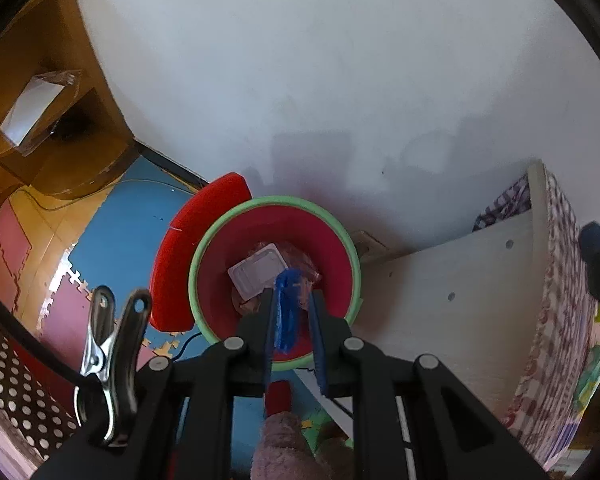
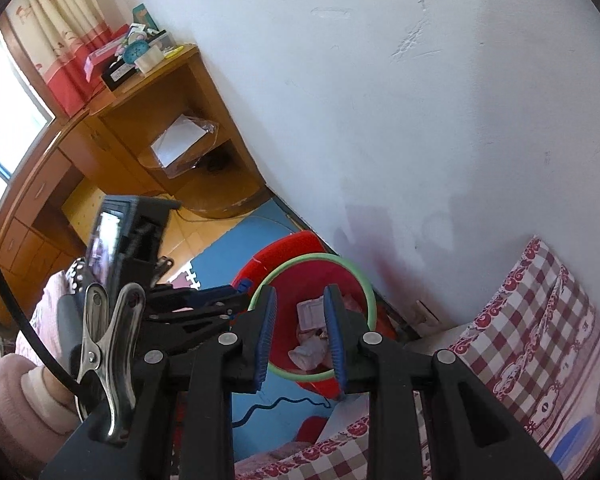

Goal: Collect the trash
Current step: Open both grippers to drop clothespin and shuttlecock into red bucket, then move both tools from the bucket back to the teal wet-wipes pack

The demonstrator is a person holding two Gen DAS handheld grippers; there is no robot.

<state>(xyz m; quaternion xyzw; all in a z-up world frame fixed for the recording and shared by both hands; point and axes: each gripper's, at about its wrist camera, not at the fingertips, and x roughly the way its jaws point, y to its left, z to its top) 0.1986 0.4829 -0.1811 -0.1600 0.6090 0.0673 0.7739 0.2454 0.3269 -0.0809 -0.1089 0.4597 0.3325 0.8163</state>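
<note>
A red trash bin with a green rim [image 1: 276,202] stands on the floor against the white wall, its red lid [image 1: 180,256] tipped back behind it. Inside lie a white plastic tray [image 1: 256,272] and crumpled paper [image 2: 308,350]. My left gripper [image 1: 293,294] points steeply down over the bin's mouth and is shut on a crinkled blue piece of trash [image 1: 286,312]. In the right wrist view the left gripper [image 2: 240,286] reaches the bin's rim [image 2: 364,276] from the left. My right gripper [image 2: 301,292] hovers above the bin, open, with nothing between its fingers.
A white bed board [image 1: 480,280] with checked bedding [image 2: 540,320] stands right of the bin. A wooden desk [image 2: 120,132] stands to the left. Coloured foam mats [image 1: 132,232] cover the floor, and a black cable [image 2: 276,404] lies near the bin. A fuzzy pink sleeve [image 2: 8,392] shows.
</note>
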